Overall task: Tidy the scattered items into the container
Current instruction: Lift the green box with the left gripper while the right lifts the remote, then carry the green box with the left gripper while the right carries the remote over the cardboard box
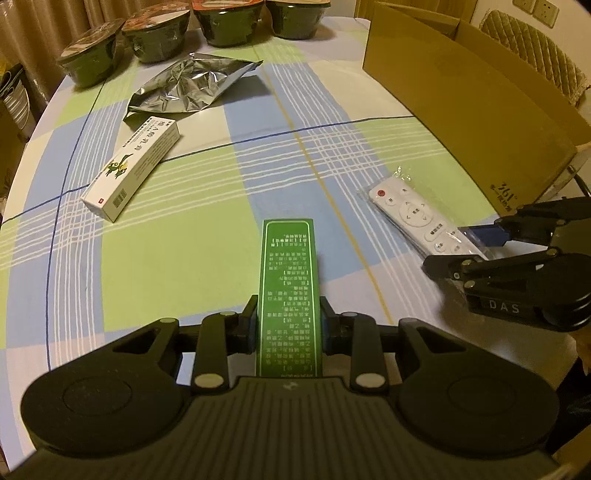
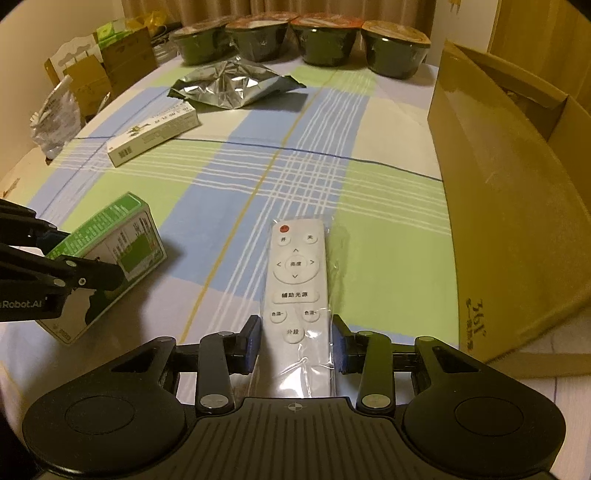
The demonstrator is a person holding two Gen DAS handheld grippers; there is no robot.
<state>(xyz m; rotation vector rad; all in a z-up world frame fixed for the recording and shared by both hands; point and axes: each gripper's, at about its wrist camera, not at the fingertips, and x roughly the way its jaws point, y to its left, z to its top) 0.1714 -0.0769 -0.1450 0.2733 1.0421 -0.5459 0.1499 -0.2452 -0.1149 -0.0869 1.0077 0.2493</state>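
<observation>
My left gripper [image 1: 288, 325] is shut on a green printed carton [image 1: 288, 266], held a little above the checked tablecloth; the right wrist view shows that carton [image 2: 122, 236] tilted in the left gripper [image 2: 81, 258]. A white remote in a clear plastic sleeve [image 2: 295, 273] lies on the cloth. My right gripper [image 2: 295, 339] is open, its jaws straddling the remote's near end with small gaps. The left wrist view has the remote [image 1: 413, 214] and the right gripper [image 1: 461, 251] at the right. An open cardboard box [image 1: 461, 110] [image 2: 498, 203] stands on the right.
A white carton [image 1: 133, 166] [image 2: 155, 133] and a crumpled silver foil pouch [image 1: 192, 85] [image 2: 232, 86] lie on the far left of the cloth. Several dark lidded bowls [image 1: 229, 22] [image 2: 325, 40] line the back edge. Small boxes and a bag [image 2: 55, 118] sit beyond the left edge.
</observation>
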